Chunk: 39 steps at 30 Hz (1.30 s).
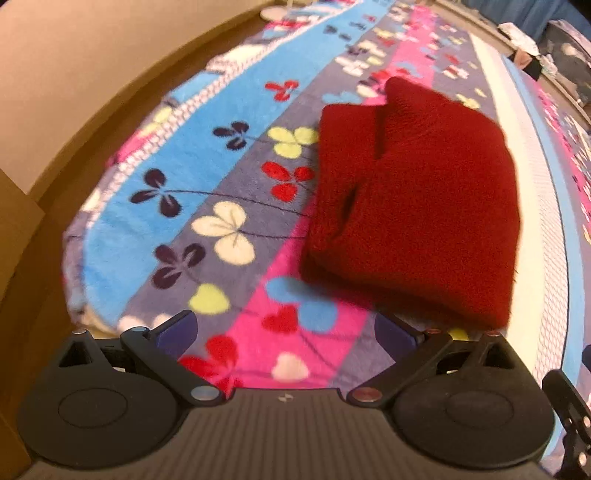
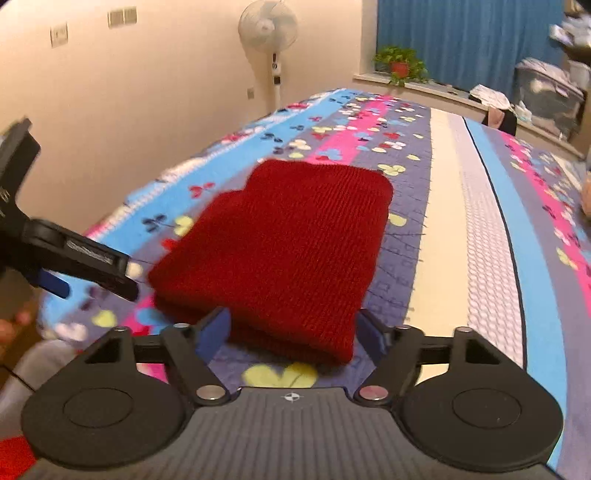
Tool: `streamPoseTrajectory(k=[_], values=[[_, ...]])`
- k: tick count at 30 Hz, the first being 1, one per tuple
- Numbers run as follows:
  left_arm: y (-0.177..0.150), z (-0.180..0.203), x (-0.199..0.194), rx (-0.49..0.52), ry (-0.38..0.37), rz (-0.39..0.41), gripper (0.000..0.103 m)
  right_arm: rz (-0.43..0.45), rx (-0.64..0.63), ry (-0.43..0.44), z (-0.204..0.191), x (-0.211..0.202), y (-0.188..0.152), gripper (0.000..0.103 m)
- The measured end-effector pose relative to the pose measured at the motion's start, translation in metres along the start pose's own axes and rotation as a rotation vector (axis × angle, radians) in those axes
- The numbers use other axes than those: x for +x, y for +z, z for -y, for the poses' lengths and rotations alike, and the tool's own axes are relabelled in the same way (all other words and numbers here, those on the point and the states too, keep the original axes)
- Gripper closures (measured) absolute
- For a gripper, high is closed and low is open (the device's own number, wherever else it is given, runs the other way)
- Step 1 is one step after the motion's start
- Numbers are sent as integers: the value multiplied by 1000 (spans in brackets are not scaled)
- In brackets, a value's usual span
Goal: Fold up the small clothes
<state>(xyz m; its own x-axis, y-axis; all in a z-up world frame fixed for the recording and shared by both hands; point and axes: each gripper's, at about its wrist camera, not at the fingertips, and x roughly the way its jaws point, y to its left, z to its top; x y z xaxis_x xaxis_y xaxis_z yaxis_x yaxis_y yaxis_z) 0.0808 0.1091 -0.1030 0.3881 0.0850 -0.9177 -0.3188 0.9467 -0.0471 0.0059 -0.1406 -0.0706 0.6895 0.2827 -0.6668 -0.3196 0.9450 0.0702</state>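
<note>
The red knitted garment [image 2: 280, 251] is laid folded on the flowered blanket [image 1: 229, 177] of the bed. The left claw [image 1: 284, 325] and right claw [image 2: 291, 328] are held wide apart and empty, presumably because the fold is finished.

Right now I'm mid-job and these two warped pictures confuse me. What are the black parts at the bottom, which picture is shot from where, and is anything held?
No robot arm here: a person carries a hand-held gripper in each hand, each with a wide-angle camera looking along its jaws. The black parts at the bottom are those grippers. One picture looks out over the left gripper, the other over the right gripper; the left gripper also shows at the left edge of the right view. Both look down on a bed covered by a flowered blanket. On it lies a folded red knit garment. Both sets of jaws stand open and hold nothing. A standing fan and a potted plant are behind.
</note>
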Motion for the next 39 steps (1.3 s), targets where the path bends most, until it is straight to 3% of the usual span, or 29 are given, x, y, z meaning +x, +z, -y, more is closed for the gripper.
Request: streamPoseTrajectory(k=[5, 13, 39], values=[[-31, 8, -45, 56, 30, 94, 1, 72, 2, -37, -7, -44, -18, 21], [-58, 22, -69, 107, -1, 119, 1, 69, 22, -60, 1, -60, -28, 21], [-41, 25, -41, 97, 8, 56, 1, 0, 17, -67, 4, -28, -23, 21]])
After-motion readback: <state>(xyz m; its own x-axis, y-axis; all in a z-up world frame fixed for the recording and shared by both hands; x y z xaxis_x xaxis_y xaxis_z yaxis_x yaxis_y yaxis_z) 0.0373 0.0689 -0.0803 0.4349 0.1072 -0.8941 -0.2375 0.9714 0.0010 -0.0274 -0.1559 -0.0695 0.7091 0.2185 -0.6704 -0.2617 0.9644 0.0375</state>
